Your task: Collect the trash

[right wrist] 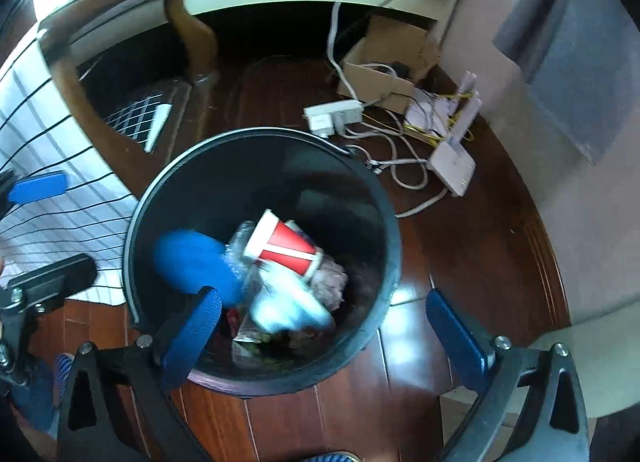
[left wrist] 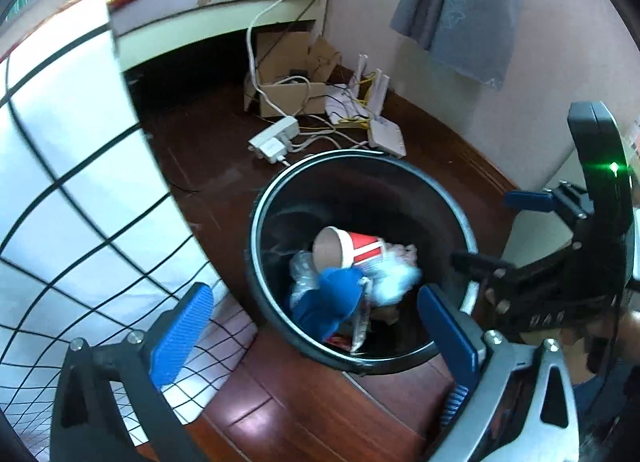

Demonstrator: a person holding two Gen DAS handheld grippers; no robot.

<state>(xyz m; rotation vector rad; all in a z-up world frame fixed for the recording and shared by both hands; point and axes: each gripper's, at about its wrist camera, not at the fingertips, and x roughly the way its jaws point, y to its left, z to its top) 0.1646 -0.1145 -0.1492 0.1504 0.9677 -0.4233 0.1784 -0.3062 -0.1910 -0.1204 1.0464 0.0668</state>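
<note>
- Since both grippers hang over the black bin [right wrist: 360, 198], left gripper [left wrist: 316, 338] and right gripper [right wrist: 336, 338] gape wide, empty.
- Blue item [right wrist: 192, 262] and pale wad [right wrist: 288, 306] (blurred) lie inside with red cup [right wrist: 288, 248], likely just dropped.

My left wrist camera looks steeply down along my fingers from the near left of the black bin [left wrist: 256, 222], close above its rim. My right wrist camera looks down more squarely into it. Both share the bin, the power strip [left wrist: 276, 138] and the cardboard box [right wrist: 384, 62] beyond.
</note>
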